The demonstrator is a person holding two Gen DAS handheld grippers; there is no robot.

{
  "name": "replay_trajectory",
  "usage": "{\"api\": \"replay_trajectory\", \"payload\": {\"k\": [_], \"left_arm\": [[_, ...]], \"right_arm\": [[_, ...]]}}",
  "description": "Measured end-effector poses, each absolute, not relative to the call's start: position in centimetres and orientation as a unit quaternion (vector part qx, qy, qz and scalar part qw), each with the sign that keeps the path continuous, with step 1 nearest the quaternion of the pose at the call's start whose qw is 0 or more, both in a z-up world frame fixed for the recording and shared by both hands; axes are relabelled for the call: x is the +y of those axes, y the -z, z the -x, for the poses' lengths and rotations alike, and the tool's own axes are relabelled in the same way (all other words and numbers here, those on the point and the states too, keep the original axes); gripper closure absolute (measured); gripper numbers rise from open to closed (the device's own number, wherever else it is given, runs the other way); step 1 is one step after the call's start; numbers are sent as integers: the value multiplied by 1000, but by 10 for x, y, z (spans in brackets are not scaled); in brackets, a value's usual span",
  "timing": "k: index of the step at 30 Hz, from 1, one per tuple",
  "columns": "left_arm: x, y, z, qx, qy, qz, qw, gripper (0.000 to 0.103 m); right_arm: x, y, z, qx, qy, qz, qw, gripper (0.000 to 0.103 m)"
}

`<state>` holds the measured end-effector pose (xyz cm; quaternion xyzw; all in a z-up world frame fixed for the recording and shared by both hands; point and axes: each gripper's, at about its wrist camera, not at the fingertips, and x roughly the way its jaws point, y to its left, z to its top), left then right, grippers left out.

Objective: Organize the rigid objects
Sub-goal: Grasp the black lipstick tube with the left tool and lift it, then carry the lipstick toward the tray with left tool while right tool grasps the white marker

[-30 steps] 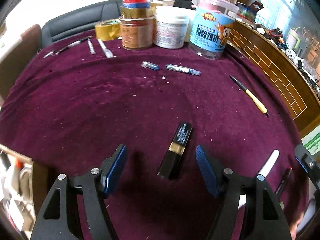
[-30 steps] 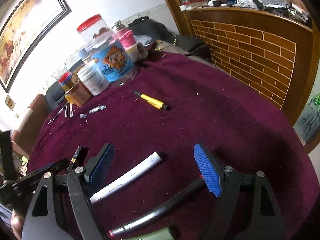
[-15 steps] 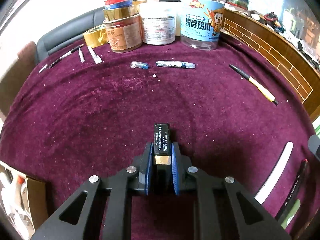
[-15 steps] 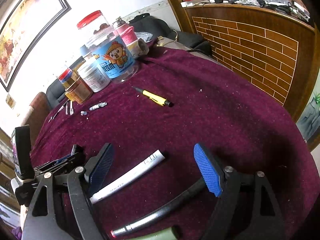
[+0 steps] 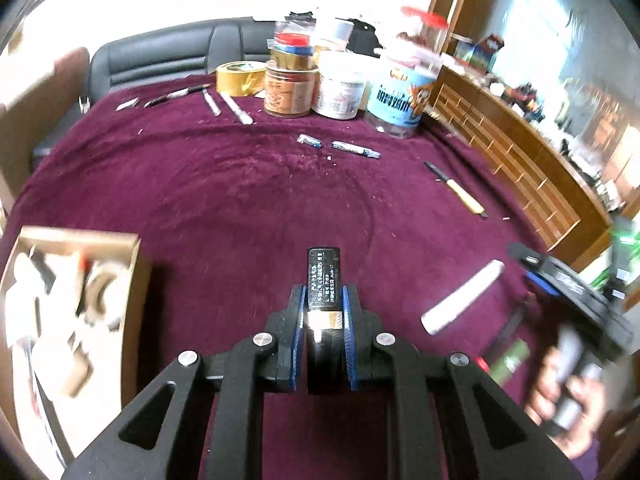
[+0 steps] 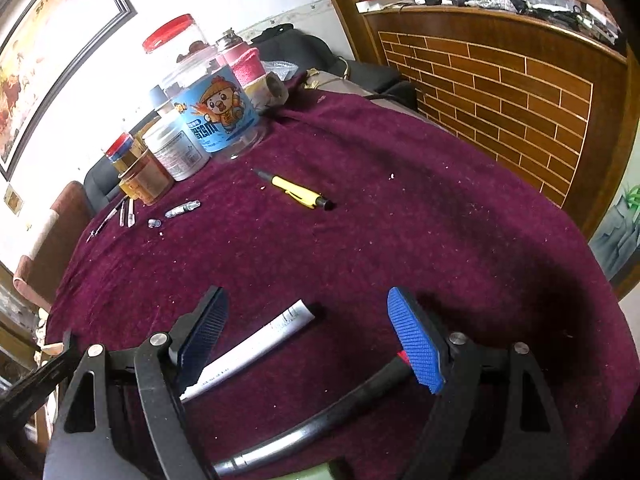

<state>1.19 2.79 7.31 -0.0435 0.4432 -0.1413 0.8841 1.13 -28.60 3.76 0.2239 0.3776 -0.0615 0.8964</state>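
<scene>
My left gripper [image 5: 323, 300] is shut on a black lipstick tube [image 5: 323, 280] with a gold band, lifted above the maroon tablecloth [image 5: 240, 208]. A cardboard box [image 5: 72, 312] holding several items sits at the table's near left edge. My right gripper [image 6: 308, 320] stands open over a white marker [image 6: 256, 344] that lies partly between its fingers. A black pen with a red end [image 6: 340, 412] lies beneath it. In the left wrist view the white marker [image 5: 464, 296] and the right gripper [image 5: 560, 280], held by a hand, show at the right.
Jars and tubs [image 5: 336, 84], a tape roll [image 5: 240, 76] and a large blue-labelled jar [image 6: 212, 108] crowd the far side. A yellow pen [image 6: 296, 194], small clear pen pieces [image 5: 352, 148] and several thin pens [image 5: 216, 102] lie on the cloth. A wooden counter [image 6: 520, 80] rises to the right.
My left gripper closed on the lipstick tube, then lifted it and swung left, bringing the cardboard box into view. The right gripper stayed open in place.
</scene>
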Motion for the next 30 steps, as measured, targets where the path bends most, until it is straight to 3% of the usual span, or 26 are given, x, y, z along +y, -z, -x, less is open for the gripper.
{"api": "replay_trajectory", "payload": {"k": [6, 17, 19, 24, 28, 30], "left_arm": [[80, -89, 43, 423, 129, 83, 893, 89], [173, -76, 91, 404, 84, 163, 896, 89], [188, -73, 97, 402, 74, 169, 897, 89], [220, -68, 109, 393, 45, 179, 901, 89], [243, -63, 118, 386, 28, 194, 902, 89], [253, -60, 121, 386, 24, 203, 900, 89]], "right_arm": [[-278, -40, -11, 379, 48, -207, 901, 21], [-240, -37, -34, 496, 31, -198, 845, 23], [-232, -31, -40, 511, 45, -189, 837, 37], [-207, -26, -46, 519, 83, -148, 838, 47], [-184, -24, -45, 511, 102, -85, 849, 81], [-180, -24, -43, 506, 99, -78, 853, 91]]}}
